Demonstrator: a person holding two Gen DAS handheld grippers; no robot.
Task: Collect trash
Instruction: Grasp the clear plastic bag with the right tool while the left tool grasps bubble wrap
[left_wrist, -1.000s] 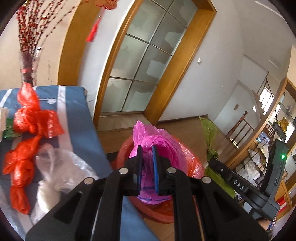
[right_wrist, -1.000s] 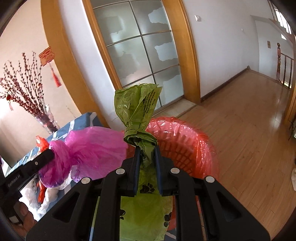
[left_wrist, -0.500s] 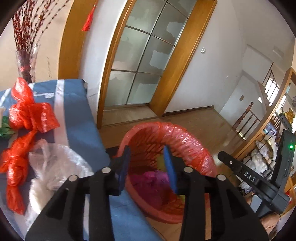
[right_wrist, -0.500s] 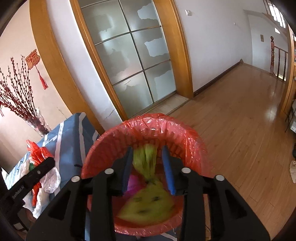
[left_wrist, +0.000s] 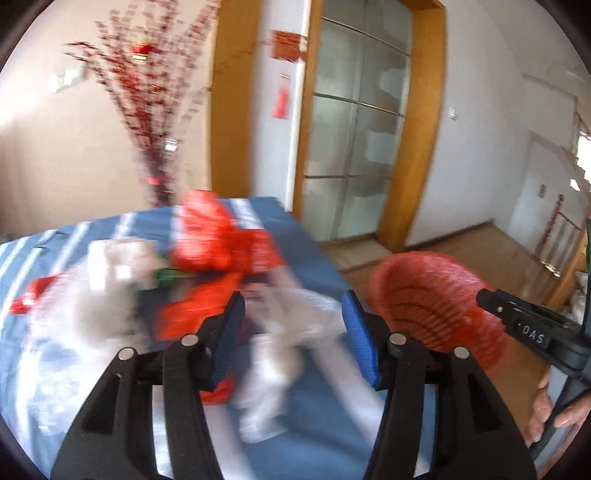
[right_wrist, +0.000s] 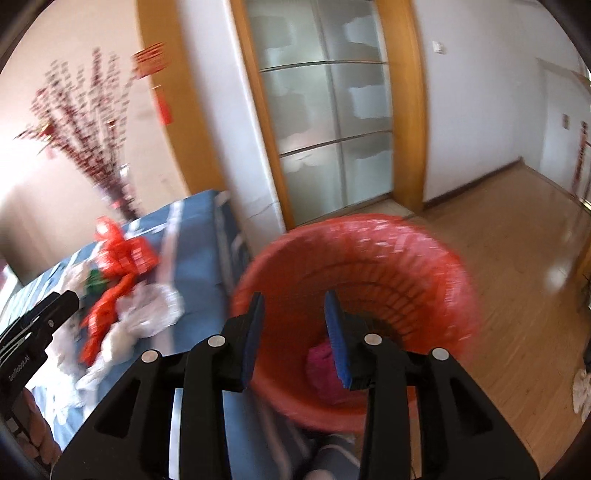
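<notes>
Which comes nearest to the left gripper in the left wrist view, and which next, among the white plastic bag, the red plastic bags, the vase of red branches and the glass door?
From the left gripper:
1. White plastic bag, just ahead between the opening jaws, untouched.
2. Red plastic bags, ahead to the left on the tablecloth.
3. Vase of red branches, at the table's far edge.
4. Glass door, behind the table, right.

Crumpled bags (left_wrist: 207, 266) crowd the blue-clothed table (left_wrist: 317, 258); the red bin's (right_wrist: 354, 273) mouth gapes unobstructed.
</notes>
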